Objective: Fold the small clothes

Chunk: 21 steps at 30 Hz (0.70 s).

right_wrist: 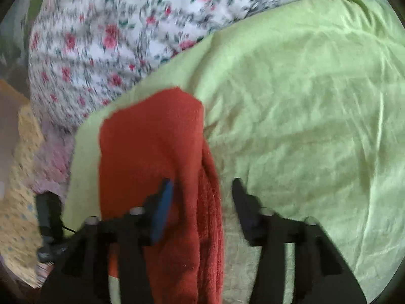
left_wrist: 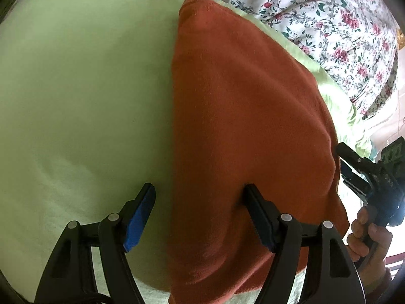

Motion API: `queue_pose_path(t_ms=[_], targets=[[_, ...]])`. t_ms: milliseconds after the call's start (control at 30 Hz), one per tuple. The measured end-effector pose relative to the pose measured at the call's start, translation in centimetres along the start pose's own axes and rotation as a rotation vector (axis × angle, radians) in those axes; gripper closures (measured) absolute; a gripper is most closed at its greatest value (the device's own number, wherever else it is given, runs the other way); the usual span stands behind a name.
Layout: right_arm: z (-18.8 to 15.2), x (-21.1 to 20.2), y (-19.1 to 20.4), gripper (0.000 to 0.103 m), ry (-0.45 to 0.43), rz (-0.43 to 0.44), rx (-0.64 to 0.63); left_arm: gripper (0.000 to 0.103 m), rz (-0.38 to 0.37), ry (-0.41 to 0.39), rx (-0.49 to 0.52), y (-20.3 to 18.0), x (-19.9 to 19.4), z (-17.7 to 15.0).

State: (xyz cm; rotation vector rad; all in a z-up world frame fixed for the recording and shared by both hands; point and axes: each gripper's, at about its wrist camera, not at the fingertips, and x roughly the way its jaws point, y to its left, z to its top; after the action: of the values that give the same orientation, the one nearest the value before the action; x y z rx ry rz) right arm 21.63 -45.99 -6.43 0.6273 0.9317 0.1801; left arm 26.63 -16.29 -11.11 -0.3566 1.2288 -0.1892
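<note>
Both grippers, left (left_wrist: 198, 200) and right (right_wrist: 202, 192), stand spread, gripping nothing, over a nubby rust-orange folded cloth (left_wrist: 243, 116) on smooth pale-green sheet (left_wrist: 83, 88).

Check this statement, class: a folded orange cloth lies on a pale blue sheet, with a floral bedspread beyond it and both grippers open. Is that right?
One detail is wrong: the sheet is pale green, not blue, as the left wrist view shows. The rest holds: the folded orange cloth lies on it, the floral bedspread is beyond, and the left gripper and right gripper stand open.
</note>
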Motion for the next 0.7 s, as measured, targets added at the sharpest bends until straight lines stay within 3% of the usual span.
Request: queue_pose_path(t_ms=[167,267,300,333,400,500,567,700], targets=[[-0.1,1.8,-0.9,0.049,0.088,0.076,0.018,0.032,-0.061,0.003,-0.025,-0.2,1.2,0.6],[-0.3,3.1,-1.4,0.050,0.110,0.091,0.023,0.050,-0.100,-0.004,-0.007,-0.7,2.1,1.0],[-0.2,3.4,-1.4,0.058,0.115,0.107,0.042,0.061,-0.118,-0.007,0.000,-0.8,2.1,1.1],[-0.2,3.5,-1.4,0.073,0.131,0.137,0.061,0.072,-0.133,-0.012,0.004,-0.8,1.9,1.1],[-0.4,3.6,-1.2,0.078,0.152,0.165,0.088,0.078,-0.185,-0.033,0.014,-0.5,0.8,1.1],[-0.8,2.4,0.6,0.082,0.131,0.134,0.073,0.081,-0.276,-0.070,0.029,0.2,-1.8,0.9],[-1.2,1.4,2.2,0.082,0.103,0.161,0.086,0.081,-0.306,-0.091,0.058,0.5,-3.8,0.5],[-3.2,0.7,7.2,0.083,0.096,0.223,0.058,0.081,-0.301,-0.141,0.107,3.1,-8.9,-0.9]])
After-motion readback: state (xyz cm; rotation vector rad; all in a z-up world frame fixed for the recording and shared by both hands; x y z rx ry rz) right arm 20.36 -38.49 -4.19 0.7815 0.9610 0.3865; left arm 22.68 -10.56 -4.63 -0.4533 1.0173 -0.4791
